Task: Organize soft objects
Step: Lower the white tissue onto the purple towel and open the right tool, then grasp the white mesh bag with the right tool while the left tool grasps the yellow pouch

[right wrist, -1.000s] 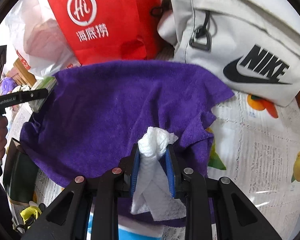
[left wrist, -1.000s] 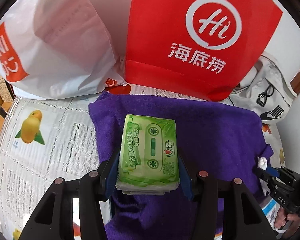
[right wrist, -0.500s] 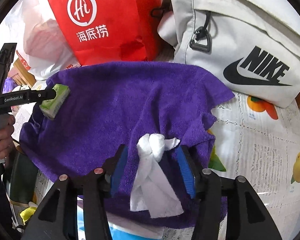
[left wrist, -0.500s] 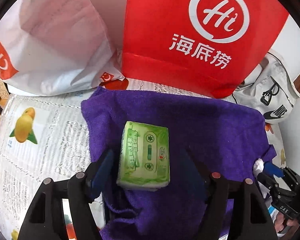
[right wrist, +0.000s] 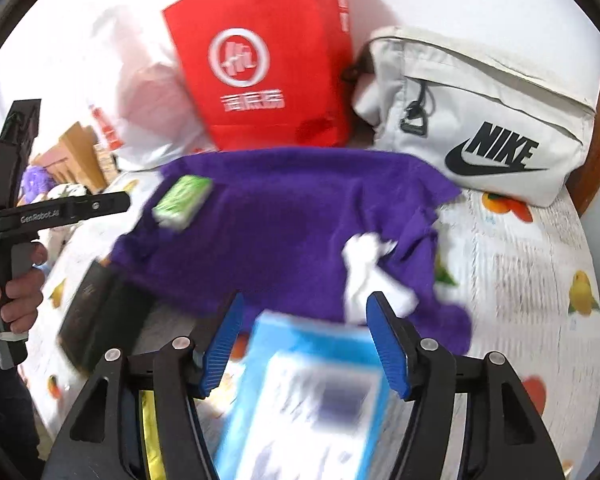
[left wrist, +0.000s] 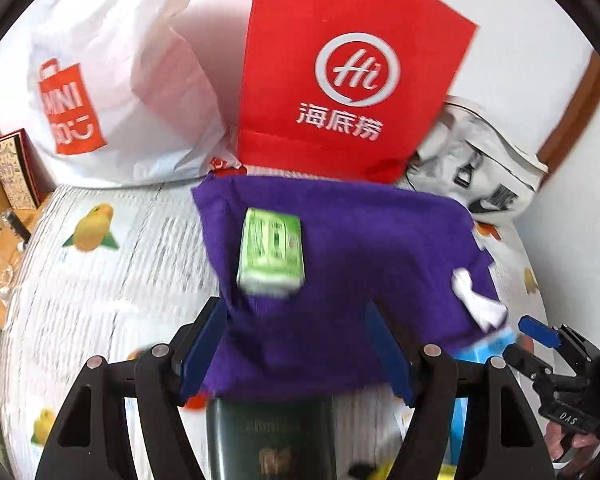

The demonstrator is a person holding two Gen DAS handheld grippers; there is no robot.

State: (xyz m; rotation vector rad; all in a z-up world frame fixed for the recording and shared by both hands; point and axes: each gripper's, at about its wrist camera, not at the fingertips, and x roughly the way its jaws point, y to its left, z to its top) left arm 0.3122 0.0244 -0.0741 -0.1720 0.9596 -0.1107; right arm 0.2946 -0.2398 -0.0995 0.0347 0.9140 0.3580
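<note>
Grippers both released and empty on my end: left gripper over the dark booklet, right gripper over the blue box. Beyond them, tissue pack lies on the purple towel toward its left side, and the crumpled tissue on its right edge. I'd clear the jaws high so they don't snag the towel, then fold it over both; red bag stands at the back.

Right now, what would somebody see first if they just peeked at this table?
Probably the big red bag standing at the back, by the wall. Then the purple towel spread in front of it, with a green tissue pack lying on its left part and a crumpled white tissue near its right edge.
</note>
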